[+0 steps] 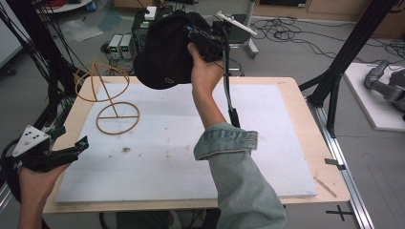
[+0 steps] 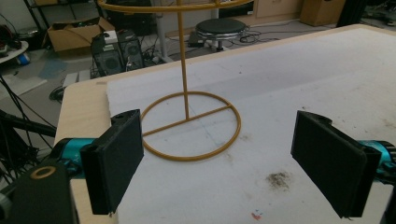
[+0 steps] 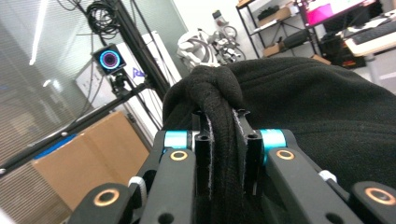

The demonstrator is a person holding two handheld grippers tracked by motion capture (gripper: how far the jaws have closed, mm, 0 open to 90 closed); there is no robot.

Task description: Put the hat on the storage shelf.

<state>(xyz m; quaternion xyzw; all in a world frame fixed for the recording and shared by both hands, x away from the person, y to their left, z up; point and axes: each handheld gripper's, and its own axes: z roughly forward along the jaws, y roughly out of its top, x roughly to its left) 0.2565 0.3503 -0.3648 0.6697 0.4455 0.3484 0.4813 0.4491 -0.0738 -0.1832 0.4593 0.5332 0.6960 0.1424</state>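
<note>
A black fabric hat (image 1: 165,52) hangs in the air above the far edge of the table, and my right gripper (image 1: 198,40) is shut on its rim. In the right gripper view the two jaws pinch a fold of the black hat (image 3: 289,93) at my right gripper (image 3: 226,130). A yellow wire stand (image 1: 106,90) with a round base and a ring on top stands at the table's far left. My left gripper (image 1: 71,148) hovers open at the near left, with nothing between its jaws. From the left gripper (image 2: 219,154), the stand's base (image 2: 191,133) lies just ahead.
A white mat (image 1: 191,143) covers most of the wooden table (image 1: 305,124). Black frame posts (image 1: 344,52) rise at the right and left sides. Beyond the far edge stand a stool (image 1: 239,28), computer boxes (image 1: 122,45) and floor cables.
</note>
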